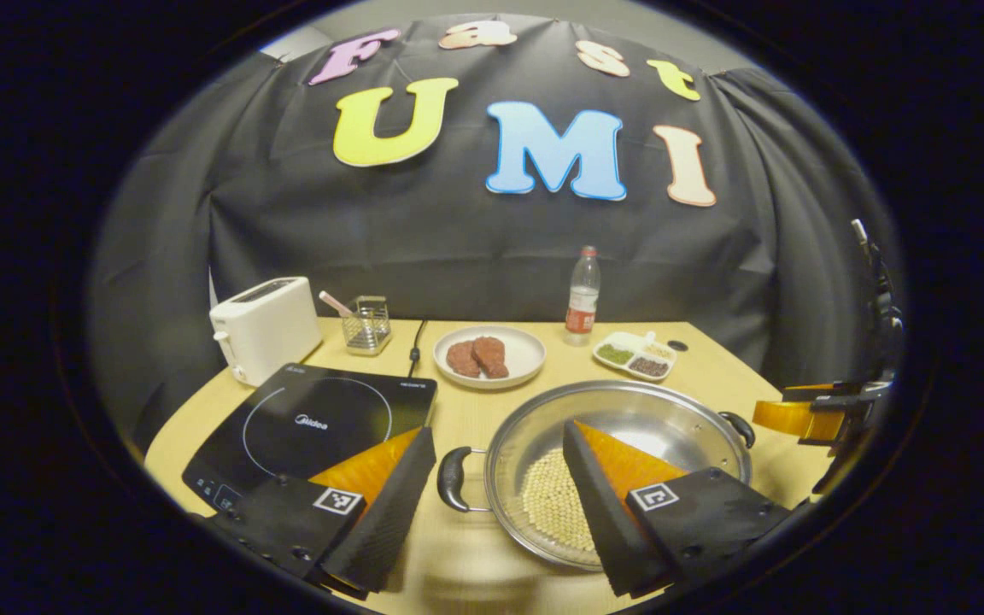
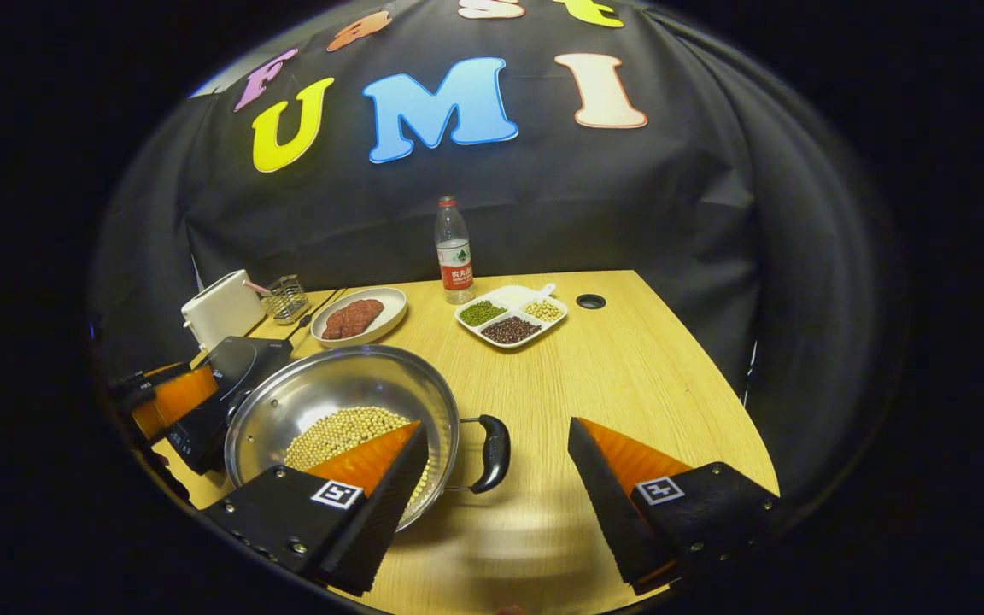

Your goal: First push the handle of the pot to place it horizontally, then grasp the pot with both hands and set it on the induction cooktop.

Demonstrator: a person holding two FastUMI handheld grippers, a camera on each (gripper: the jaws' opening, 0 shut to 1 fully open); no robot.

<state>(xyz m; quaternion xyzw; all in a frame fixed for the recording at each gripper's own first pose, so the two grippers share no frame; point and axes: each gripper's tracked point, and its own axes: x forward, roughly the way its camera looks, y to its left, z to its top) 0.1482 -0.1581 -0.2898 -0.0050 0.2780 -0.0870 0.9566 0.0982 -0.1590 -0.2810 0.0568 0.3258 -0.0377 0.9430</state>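
Note:
A steel pot (image 1: pixel 654 418) with soybeans in its bottom stands on the wooden table, just right of the black induction cooktop (image 1: pixel 313 423). Its two black handles point left and right. My left gripper (image 1: pixel 499 429) is open, its fingers straddling the left handle (image 1: pixel 455 478) without touching it. In the right gripper view, my right gripper (image 2: pixel 498 423) is open as well, with the pot's right handle (image 2: pixel 494 453) between its fingers. The pot (image 2: pixel 347 384) lies to the left there, with the cooktop (image 2: pixel 236 367) beyond it. Each view shows the other gripper at its edge.
A white toaster (image 1: pixel 266 329) and a wire holder (image 1: pixel 367 325) stand behind the cooktop. A plate of meat (image 1: pixel 489 356), a water bottle (image 1: pixel 582 296) and a divided dish of beans (image 1: pixel 635 354) line the back. The table's right edge (image 2: pixel 705 376) is near.

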